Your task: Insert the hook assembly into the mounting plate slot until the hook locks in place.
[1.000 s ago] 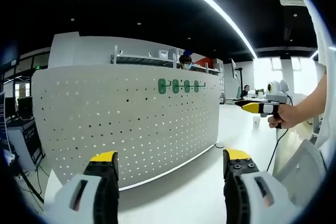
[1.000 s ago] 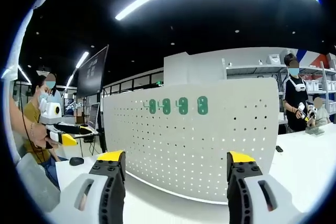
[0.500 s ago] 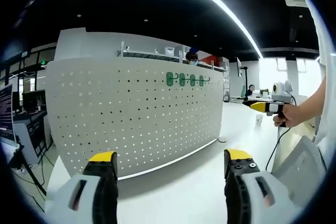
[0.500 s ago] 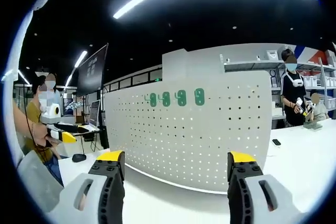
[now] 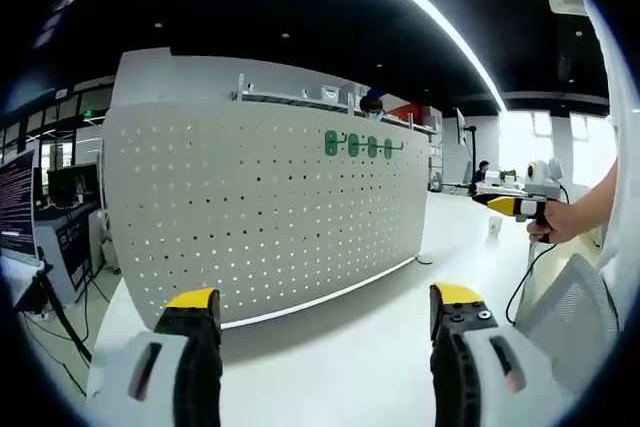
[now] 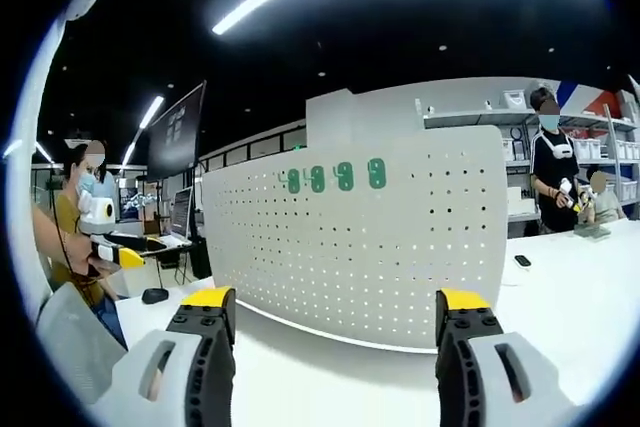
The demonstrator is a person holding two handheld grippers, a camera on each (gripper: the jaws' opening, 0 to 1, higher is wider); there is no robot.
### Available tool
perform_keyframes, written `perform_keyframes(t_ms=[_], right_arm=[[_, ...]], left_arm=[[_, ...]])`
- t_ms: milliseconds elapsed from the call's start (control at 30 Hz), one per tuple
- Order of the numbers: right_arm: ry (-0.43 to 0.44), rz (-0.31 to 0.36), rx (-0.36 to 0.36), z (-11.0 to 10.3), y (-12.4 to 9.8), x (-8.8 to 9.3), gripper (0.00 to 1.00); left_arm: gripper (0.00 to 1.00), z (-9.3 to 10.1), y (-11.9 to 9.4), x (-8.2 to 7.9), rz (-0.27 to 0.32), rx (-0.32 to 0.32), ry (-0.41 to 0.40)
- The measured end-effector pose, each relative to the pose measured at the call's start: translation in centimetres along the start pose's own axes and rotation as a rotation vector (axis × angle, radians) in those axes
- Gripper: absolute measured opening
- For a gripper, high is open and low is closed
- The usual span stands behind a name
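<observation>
A white perforated mounting plate stands upright on the white table, with four green hooks in a row near its top edge. The left gripper and the right gripper both have jaws spread wide and empty, held short of the plate. The left gripper view shows a black cable near the table's right edge; the right gripper view shows a black mouse at the left edge and a standing person behind the plate.
</observation>
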State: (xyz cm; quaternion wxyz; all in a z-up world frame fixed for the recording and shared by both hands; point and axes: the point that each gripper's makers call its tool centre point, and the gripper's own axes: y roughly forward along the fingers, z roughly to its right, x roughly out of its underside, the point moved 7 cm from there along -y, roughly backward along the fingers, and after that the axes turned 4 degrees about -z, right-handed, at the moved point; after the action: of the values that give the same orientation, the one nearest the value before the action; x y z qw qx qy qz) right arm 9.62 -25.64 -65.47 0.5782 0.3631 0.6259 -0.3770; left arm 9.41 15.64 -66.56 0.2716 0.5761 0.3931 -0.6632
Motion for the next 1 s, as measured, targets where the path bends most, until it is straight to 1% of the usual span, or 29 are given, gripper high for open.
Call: perform_keyframes(t_ms=[100,400,667,1000], right_arm=[[0.003,0.000,-0.001,-0.4,-0.4,0.1,0.80],[0.017,0.009,-0.002,-0.9,-1.2,0.5,0.81],[0.020,0.007,0.002,-1.3,-1.8,0.7,0.82],[0.022,0.015,0.004,-1.0,-1.9,0.6,0.83]], left_arm=[[0.91,0.0,-0.3,0.1,-0.001,0.000,-0.001],[0.92,0.0,-1.2,0.2,0.022,-0.014,-0.024],[0.92,0.2,-1.5,0.3,0.021,-0.008,-0.016],[0.93,0.4,-1.3,0.1,0.029,-0.004,-0.020]])
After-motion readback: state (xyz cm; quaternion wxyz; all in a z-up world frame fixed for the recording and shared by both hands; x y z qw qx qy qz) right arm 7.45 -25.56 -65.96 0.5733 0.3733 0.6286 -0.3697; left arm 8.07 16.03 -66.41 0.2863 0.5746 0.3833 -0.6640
